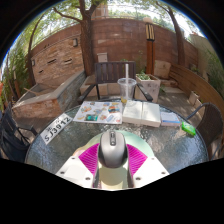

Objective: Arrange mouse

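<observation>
Gripper [112, 163] holds a grey and black computer mouse [112, 149], both pink-padded fingers [90, 158] pressing its sides, above the near edge of a round glass-topped patio table [60, 148]. Toward the table's middle lie a flat printed sheet [98, 112] and a white box [141, 113]; a clear plastic cup [127, 89] stands near the far edge. A white number tag [58, 127] lies at the left edge.

A white tag [58, 126] on the table reads roughly "S3842".

place: outdoor patio | brick wall [70, 50] | trees [90, 12] | glass table [60, 140]
</observation>
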`<state>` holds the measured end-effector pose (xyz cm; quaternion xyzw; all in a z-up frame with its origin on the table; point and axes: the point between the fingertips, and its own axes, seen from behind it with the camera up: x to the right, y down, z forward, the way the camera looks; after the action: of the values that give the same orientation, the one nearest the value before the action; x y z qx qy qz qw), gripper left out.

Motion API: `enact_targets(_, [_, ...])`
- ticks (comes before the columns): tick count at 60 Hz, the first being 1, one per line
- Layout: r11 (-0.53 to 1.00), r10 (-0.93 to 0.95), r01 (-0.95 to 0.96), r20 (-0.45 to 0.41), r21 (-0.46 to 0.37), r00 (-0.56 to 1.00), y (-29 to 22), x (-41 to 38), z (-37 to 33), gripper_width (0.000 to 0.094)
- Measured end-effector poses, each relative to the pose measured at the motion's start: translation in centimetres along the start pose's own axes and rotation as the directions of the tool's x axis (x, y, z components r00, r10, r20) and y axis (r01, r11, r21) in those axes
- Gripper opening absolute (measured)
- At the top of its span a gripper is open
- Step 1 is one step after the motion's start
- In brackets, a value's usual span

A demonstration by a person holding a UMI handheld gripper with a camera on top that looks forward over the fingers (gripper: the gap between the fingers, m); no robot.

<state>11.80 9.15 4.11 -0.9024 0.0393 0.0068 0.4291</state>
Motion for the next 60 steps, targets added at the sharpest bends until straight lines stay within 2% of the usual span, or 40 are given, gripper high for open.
enact_targets(3, [0.999,-0.006,0.005,-0.009,-0.042,1.0,1.8,0.6,0.7,0.0413])
enact_targets(8, [0.995,-0.004,0.005,0.01,-0.103,1.0,4.4,0.6,2.3,0.0528])
enact_targets(11, [0.995,0.001,0.0,0.01,-0.104,1.0,4.7,1.1,1.2,0.0596])
enact_targets(16, [0.998,-0.019,0.019,0.003,-0.064,1.0,3.0,1.1,-0.9,0.0869])
enact_targets(19, [0.998,-0.04,0.04,0.004,-0.043,0.999,2.1,0.7,-2.7,0.0844])
enact_targets(38, [0.996,-0.08,0.081,-0.028,0.028,0.996,0.1,-2.4,-19.9,0.0859])
enact_targets(49, [0.993,-0.09,0.095,-0.072,0.064,0.993,2.0,-3.8,-29.7,0.0858])
enact_targets(60, [0.994,-0.086,0.092,-0.085,0.066,0.993,4.7,-4.8,-35.5,0.0853])
